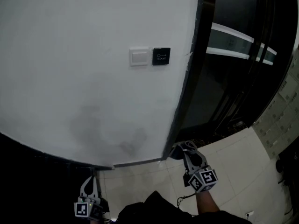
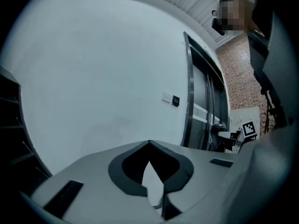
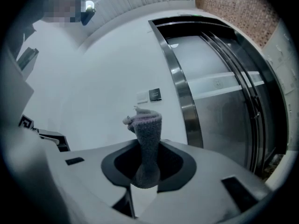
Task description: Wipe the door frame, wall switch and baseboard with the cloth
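Observation:
My right gripper [image 1: 180, 149] is shut on a grey cloth [image 1: 176, 152] low at the foot of the dark door frame [image 1: 188, 90]. In the right gripper view the cloth [image 3: 146, 127] sticks up from between the jaws. A white wall switch [image 1: 139, 57] and a black exit button [image 1: 161, 56] sit side by side on the white wall, well above both grippers. A thin dark baseboard [image 1: 138, 162] runs along the wall's foot. My left gripper [image 1: 89, 178] hangs low at the left, shut on nothing, its fingertips [image 2: 149, 143] meeting.
Right of the frame is a dark glass door [image 1: 233, 55] with a pale band across it. Tiled floor [image 1: 238, 162] lies below. A black shelf-like unit [image 2: 9, 125] stands left of the wall. A brick wall [image 2: 238, 73] rises at the far right.

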Available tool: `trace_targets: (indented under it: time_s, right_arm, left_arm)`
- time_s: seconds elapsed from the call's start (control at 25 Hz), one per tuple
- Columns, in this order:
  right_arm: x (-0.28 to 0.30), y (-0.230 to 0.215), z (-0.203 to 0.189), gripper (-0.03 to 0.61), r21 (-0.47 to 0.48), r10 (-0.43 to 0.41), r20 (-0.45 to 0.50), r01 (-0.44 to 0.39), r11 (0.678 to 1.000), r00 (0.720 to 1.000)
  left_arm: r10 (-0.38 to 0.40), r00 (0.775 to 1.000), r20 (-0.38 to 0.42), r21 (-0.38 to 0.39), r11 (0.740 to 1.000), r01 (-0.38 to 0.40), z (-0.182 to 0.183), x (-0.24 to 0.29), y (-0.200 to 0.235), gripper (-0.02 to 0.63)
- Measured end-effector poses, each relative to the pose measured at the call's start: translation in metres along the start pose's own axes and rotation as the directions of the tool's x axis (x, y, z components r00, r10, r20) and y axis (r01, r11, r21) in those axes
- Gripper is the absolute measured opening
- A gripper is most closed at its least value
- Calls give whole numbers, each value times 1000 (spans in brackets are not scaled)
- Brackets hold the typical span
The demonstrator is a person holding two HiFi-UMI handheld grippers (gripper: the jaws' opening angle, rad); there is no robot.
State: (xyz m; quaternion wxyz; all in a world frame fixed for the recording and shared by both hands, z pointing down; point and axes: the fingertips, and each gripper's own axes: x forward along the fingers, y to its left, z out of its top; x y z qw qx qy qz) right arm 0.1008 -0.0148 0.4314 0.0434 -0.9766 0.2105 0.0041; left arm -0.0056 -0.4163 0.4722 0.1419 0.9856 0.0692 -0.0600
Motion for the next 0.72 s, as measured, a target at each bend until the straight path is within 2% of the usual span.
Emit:
trace_targets:
  time_s: [0.44,0.72]
  right_arm:
    - [-12,-26,0,84,26,-68,18,68,997,998]
    - [-22,-33,-4,84,56,-92,24,91,994,995]
  left_arm:
    - [21,1000,-2,-9,1000,-21,-3,10,15,0]
    - [-42,999,6,-3,999,42,2,20,-6,0]
